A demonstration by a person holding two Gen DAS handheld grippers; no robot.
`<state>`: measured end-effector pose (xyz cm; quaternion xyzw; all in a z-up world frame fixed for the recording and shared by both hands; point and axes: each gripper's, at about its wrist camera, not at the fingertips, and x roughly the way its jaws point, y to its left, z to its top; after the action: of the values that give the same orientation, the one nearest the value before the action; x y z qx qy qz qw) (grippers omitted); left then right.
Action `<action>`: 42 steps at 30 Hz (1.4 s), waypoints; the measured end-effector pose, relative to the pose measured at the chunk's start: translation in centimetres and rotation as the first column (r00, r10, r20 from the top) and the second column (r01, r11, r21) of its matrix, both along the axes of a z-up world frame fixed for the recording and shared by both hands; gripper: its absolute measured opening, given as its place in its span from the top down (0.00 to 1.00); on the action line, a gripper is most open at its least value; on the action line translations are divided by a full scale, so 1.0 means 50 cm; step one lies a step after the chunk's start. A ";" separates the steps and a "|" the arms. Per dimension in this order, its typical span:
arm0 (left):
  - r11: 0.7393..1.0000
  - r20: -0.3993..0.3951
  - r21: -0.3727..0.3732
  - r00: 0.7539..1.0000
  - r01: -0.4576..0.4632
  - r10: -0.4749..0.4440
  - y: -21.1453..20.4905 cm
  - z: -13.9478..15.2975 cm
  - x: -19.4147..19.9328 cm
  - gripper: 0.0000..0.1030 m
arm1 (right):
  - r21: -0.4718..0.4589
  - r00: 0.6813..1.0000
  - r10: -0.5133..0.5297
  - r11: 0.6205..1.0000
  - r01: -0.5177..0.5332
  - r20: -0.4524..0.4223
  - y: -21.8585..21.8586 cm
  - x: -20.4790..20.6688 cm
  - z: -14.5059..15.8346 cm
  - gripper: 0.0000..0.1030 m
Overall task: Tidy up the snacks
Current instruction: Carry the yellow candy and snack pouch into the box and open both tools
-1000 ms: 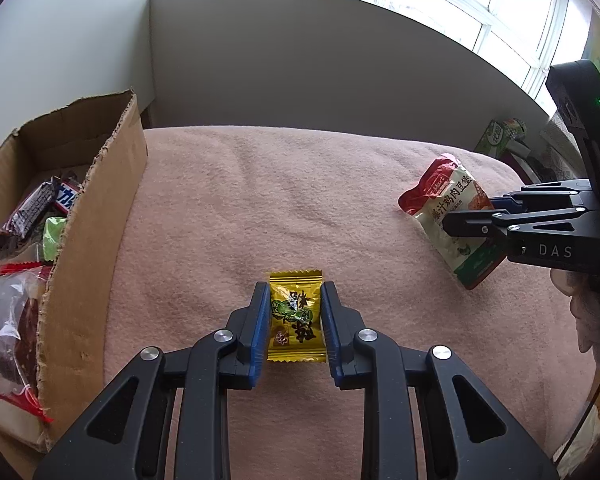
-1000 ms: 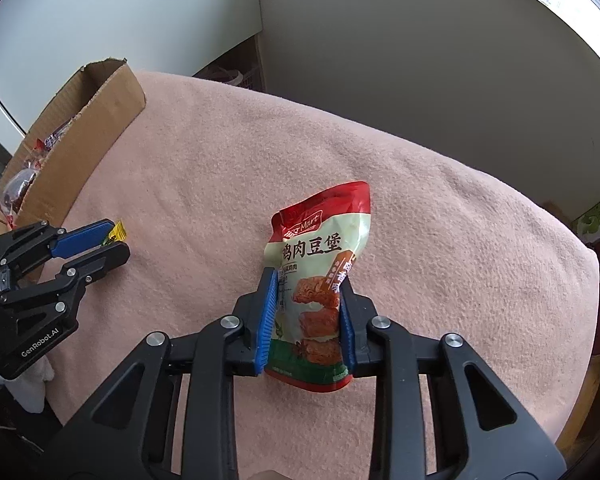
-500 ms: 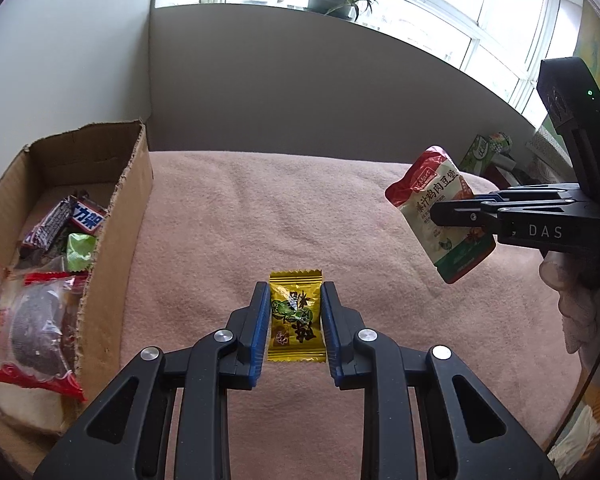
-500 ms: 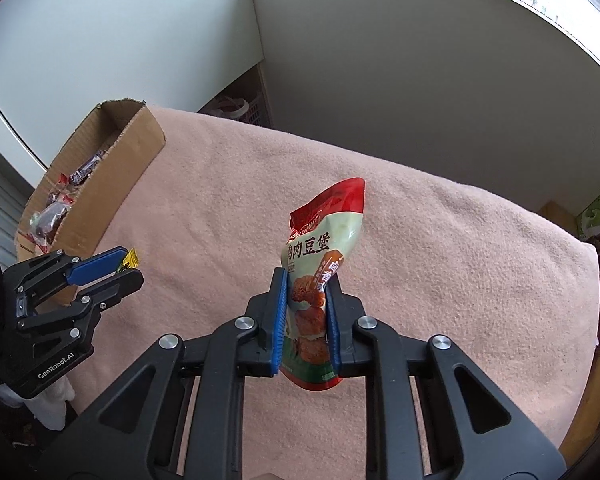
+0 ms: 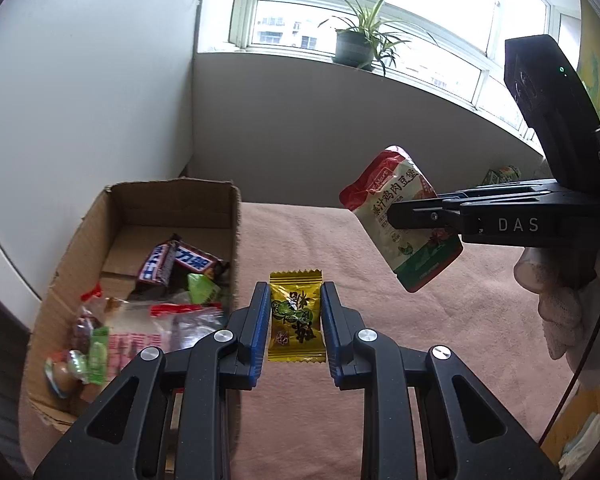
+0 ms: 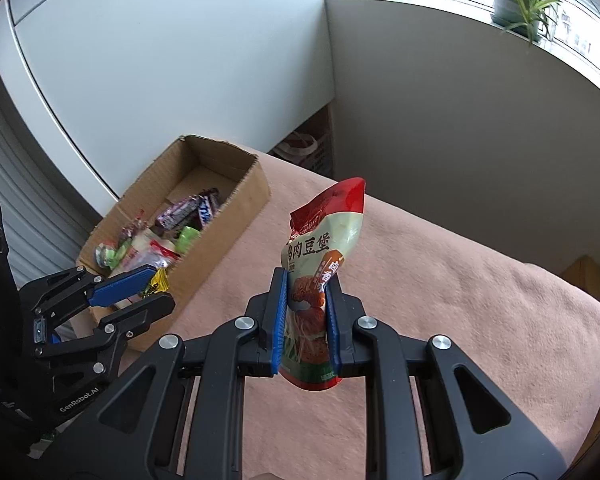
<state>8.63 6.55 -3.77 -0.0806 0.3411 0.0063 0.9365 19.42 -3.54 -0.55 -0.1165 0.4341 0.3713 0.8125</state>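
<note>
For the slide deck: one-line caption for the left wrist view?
Left claw grips a yellow foil candy packet beside the open cardboard snack box.

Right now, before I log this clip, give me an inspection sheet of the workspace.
Surface: pink blanket, bare where seen.
Job's things: yellow candy packet and red-and-white pouch, both lifted; cardboard box open, holding snacks.
Clutter: green carton past the blanket's far edge.
Grippers: left gripper shut on the packet; right gripper shut on the pouch.
Cables: black cable at right.
Surroundings: potted plant on the windowsill.
</note>
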 end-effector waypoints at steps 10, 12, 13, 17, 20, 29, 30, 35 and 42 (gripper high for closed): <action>0.992 0.014 -0.009 0.992 -0.125 0.125 0.122 0.010 -0.030 0.77 | 0.022 0.995 0.103 0.994 -0.103 -0.004 0.175 -0.034 0.014 0.83; 0.989 0.006 -0.014 0.989 -0.148 0.148 0.142 0.005 -0.028 0.77 | 0.022 0.993 0.118 0.993 -0.118 -0.012 0.203 -0.035 0.006 0.83; 0.987 0.004 -0.018 0.987 -0.158 0.158 0.151 0.004 -0.030 0.77 | 0.021 0.993 0.118 0.993 -0.118 -0.014 0.211 -0.033 0.003 0.83; 0.983 -0.002 -0.011 0.983 -0.184 0.184 0.175 -0.002 -0.030 0.77 | 0.024 0.990 0.136 0.991 -0.135 -0.046 0.241 -0.033 -0.008 0.83; 0.980 -0.010 -0.010 0.980 -0.197 0.197 0.186 -0.006 -0.025 0.77 | 0.012 0.990 0.132 0.991 -0.131 -0.043 0.255 -0.034 -0.014 0.80; 0.970 -0.009 -0.021 0.970 -0.241 0.241 0.203 -0.005 -0.026 0.56 | 0.041 0.991 0.132 0.991 -0.131 -0.037 0.272 -0.034 -0.003 0.60; 0.969 -0.006 -0.023 0.969 -0.246 0.246 0.204 -0.005 -0.026 0.53 | 0.038 0.991 0.131 0.991 -0.130 -0.032 0.272 -0.035 -0.002 0.57; 0.966 -0.017 -0.023 0.966 -0.259 0.259 0.208 -0.009 -0.028 0.52 | 0.033 0.993 0.113 0.993 -0.112 -0.027 0.266 -0.031 -0.001 0.52; 0.962 -0.014 -0.010 0.962 -0.271 0.271 0.198 -0.004 -0.042 0.40 | 0.022 0.995 0.100 0.995 -0.100 0.006 0.244 -0.037 0.006 0.29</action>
<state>6.51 16.47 -3.97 -0.1323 0.3329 0.1328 0.9241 17.59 8.68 -0.27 -0.1301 0.4216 0.4160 0.7952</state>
